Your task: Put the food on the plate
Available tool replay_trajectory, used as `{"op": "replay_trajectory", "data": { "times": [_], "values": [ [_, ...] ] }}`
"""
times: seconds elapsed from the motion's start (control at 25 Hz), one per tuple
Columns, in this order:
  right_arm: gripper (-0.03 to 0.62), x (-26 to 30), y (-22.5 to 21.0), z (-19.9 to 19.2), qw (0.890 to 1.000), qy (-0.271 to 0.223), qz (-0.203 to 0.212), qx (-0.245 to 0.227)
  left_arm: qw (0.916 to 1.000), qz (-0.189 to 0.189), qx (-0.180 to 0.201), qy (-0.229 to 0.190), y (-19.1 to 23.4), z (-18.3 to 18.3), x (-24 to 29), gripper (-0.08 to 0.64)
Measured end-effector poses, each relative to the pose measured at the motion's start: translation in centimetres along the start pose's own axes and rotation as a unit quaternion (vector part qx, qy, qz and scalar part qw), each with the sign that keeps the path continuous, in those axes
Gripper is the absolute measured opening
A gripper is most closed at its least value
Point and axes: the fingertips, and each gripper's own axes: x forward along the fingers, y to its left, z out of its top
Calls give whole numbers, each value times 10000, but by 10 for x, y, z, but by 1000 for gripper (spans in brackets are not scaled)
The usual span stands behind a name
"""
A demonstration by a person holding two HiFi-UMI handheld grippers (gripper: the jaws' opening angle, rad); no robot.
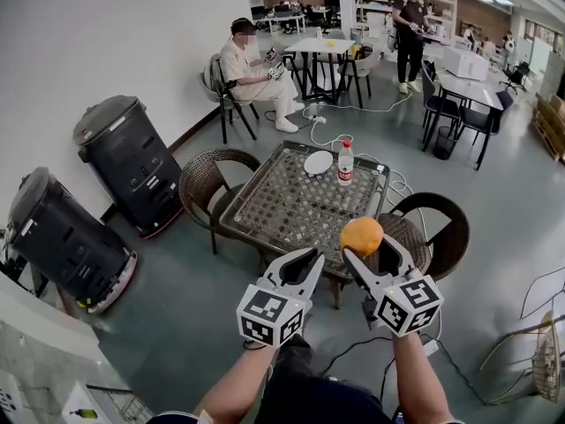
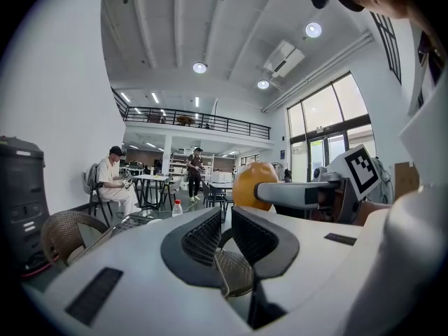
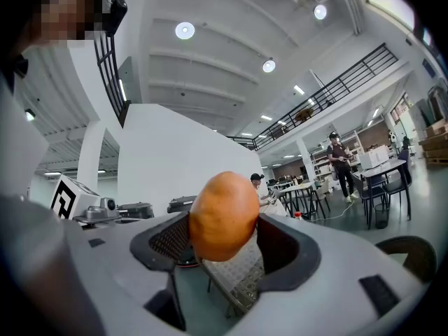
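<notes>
One food (image 3: 224,214), long axis upright, right tool (image 3: 222,238).

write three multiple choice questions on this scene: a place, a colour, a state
1. Where is the white plate? A on a chair B on the table, beside the bottle C on the floor
2. The bottle's cap is A red B blue C green
3. The right gripper is A open, empty B shut on the food C shut on the bottle
1 B, it lies at the table's far end; 2 A, the top shows red; 3 B, its jaws clamp the orange food.
</notes>
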Motion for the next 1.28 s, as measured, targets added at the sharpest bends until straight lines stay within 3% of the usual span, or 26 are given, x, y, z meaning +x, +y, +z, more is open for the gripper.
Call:
{"op": "replay_trajectory", "data": {
  "times": [0.56,0.92,1.28],
  "values": [
    [308,139,-48,-25,9989,358,-276,90,9994,-152,-270,134,134,-8,74,54],
    [310,228,-66,-15,9973,434,-570,131,9978,-384,-467,256,222,3,113,54],
    [310,268,-85,-16,9949,555,-827,166,9964,-574,-552,307,261,9,143,54]
  ]
}}
